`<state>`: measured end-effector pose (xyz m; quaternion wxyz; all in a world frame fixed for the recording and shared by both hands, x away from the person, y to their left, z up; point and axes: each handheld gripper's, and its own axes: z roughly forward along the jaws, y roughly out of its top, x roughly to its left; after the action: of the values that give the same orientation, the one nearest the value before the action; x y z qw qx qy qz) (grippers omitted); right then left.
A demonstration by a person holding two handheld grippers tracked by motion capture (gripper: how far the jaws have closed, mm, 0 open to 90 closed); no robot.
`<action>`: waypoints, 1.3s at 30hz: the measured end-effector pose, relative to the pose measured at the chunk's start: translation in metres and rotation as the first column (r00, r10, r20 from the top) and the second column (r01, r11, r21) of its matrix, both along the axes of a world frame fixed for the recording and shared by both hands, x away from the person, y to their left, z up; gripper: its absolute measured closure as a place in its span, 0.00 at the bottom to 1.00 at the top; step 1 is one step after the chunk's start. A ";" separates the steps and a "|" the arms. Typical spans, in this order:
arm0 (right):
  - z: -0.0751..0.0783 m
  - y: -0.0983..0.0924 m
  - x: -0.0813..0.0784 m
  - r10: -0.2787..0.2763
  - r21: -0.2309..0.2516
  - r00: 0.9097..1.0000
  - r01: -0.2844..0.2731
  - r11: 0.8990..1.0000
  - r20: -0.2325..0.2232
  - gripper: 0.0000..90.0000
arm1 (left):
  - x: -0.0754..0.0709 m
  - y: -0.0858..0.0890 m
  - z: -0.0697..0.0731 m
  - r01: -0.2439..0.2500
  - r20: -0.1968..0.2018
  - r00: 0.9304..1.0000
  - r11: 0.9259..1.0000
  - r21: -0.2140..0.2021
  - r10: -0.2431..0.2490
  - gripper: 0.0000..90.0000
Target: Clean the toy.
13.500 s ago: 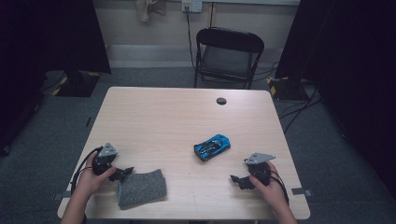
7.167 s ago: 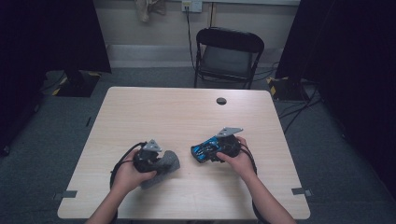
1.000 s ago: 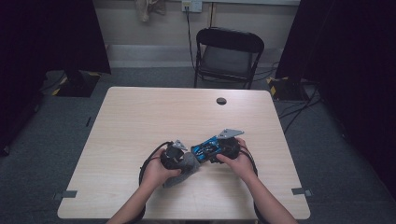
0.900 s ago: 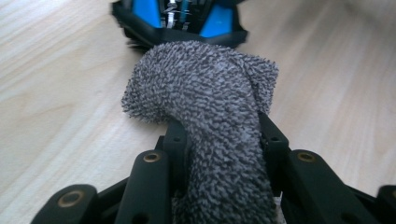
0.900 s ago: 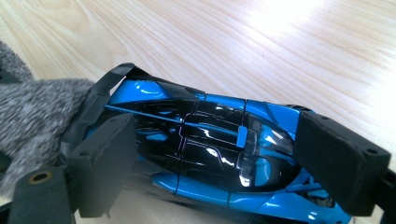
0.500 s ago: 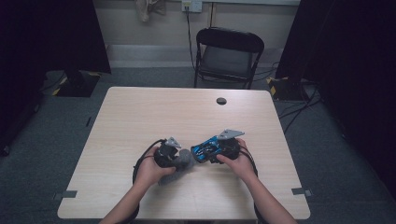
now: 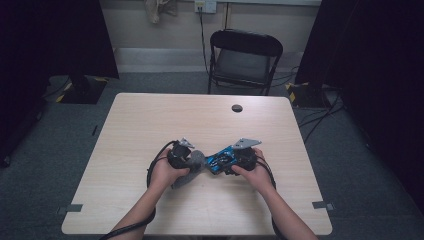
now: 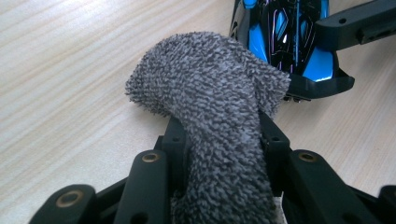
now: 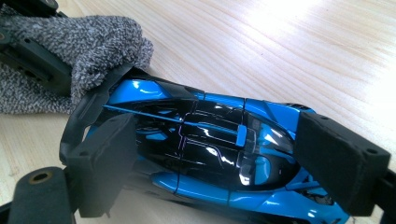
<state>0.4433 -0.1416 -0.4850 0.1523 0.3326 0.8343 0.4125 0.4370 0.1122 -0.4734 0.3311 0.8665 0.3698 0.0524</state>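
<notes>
Left gripper (image 8: 219,154): jaws clamped on a bunched grey cloth (image 8: 219,116), its folded end pushed against the tail of the toy car.
Right gripper (image 9: 224,154): pads pressed on both flanks of the blue and black toy car (image 9: 210,144), which sits on the table.
Meeting point: in the high view, cloth at 9 o'clock of the car, touching it, near the table's (image 7: 150,120) front edge.
Beyond: a black cap (image 7: 237,108) at 12 o'clock of the car; a folding chair (image 7: 244,60) past the far edge.

The hand-held gripper (image 8: 219,140) clamps a grey cloth (image 8: 219,107) whose bunched end touches the blue toy car (image 8: 289,42).
</notes>
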 end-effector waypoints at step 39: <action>0.000 0.000 -0.001 -0.004 0.001 1.000 0.004 1.000 0.003 0.15 | -0.033 -0.018 -0.003 0.115 -0.064 0.991 0.993 -0.032 -0.117 0.71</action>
<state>0.4425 -0.1412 -0.4853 0.1539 0.3337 0.8332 0.4132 0.4040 0.0945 -0.4762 0.3336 0.8830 0.3301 -0.0010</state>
